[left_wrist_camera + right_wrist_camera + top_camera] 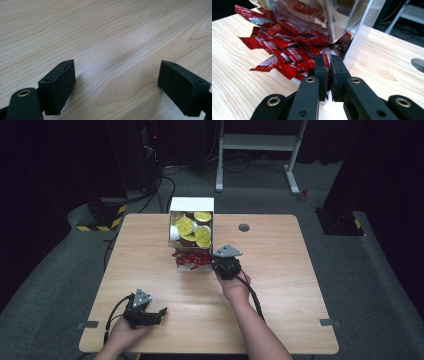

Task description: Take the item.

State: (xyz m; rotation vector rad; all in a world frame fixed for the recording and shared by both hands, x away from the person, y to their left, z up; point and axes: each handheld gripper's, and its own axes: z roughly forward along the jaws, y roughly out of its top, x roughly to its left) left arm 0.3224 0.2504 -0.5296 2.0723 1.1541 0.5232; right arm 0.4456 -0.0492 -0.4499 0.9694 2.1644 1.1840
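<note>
The right gripper (pixel 327 65) is clamped on a red sachet (pixel 326 55) at the pile's (pixel 287 47) near edge, apparently for pulling it from under the white box (pixel 192 204). The left gripper (pixel 117 87) is rested wide open, empty, on the table (pixel 105 30).

A table (pixel 280 310) is carrying a white box (pixel 191 205) at the middle of its far half. Round lidded cups (pixel 192 230) are lying inside the box, and a heap of sachets (pixel 192 259) is spilling out of its near end onto the tabletop. The right gripper (pixel 220 265) is sitting just right of that heap, its tips among the sachets (pixel 287 53). The left gripper (pixel 161 312) is lying near the table's front left corner, well apart from the box. A round hole (pixel 244 227) is lying right of the box.
</note>
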